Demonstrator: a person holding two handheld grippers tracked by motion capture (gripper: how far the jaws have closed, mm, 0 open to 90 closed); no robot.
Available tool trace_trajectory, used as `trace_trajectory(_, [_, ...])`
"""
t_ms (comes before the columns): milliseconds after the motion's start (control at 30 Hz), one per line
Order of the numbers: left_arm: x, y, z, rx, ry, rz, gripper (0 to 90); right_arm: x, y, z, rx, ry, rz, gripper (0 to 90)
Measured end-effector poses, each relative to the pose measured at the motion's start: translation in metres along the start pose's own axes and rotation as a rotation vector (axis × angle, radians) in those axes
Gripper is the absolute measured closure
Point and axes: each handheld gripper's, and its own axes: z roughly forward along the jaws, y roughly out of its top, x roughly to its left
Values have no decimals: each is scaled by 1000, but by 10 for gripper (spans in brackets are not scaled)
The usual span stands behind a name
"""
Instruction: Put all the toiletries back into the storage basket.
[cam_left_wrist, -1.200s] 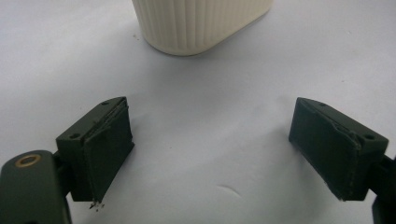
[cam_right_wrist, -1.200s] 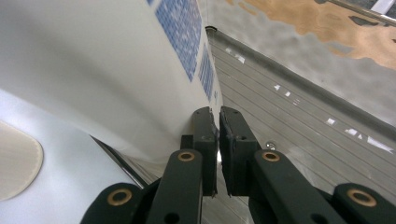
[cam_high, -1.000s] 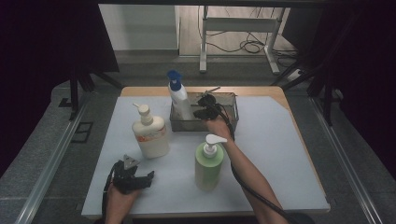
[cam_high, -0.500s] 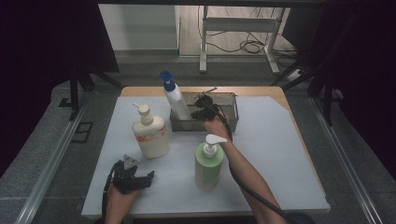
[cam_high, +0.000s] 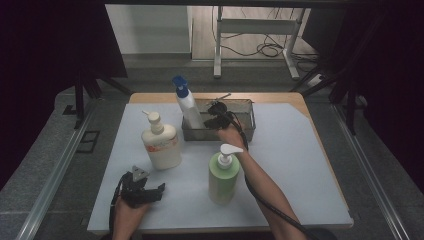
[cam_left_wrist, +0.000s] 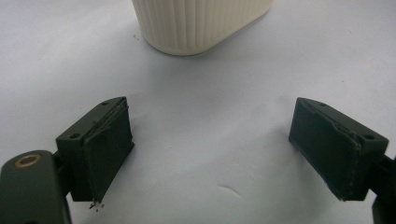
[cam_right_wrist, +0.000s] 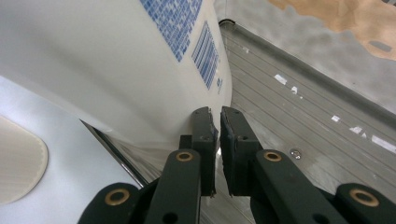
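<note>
Right gripper clenched, nothing between pads, tips pressed against white blue-capped bottle; bottle tilted in metal tray, judged nudged upright. Left gripper released, parked on bench near cream pump bottle.

The high view looks forward and down from above the person's side onto the whole table, at some distance. The left gripper view sits low and very close to the table surface, looking along its tongs toward the base of a cream bottle, also seen in the high view. The right gripper view looks at close range along its tongs, against a white bottle in a metal tray; the high view shares both.
</note>
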Motion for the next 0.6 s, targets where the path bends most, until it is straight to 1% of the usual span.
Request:
trace_trajectory(167, [0, 0, 0, 0, 0, 0, 128, 2, 1, 1, 1, 10, -1, 838])
trace_trajectory(267, [0, 0, 0, 0, 0, 0, 128, 3, 1, 2, 6, 19, -13, 836])
trace_trajectory(367, [0, 0, 0, 0, 0, 0, 128, 6, 2, 4, 8, 22, -17, 833])
trace_trajectory(467, [0, 0, 0, 0, 0, 0, 128, 9, 2, 6, 13, 36, -23, 823])
trace_trajectory(600, [0, 0, 0, 0, 0, 0, 127, 13, 3, 8, 17, 27, -41, 826])
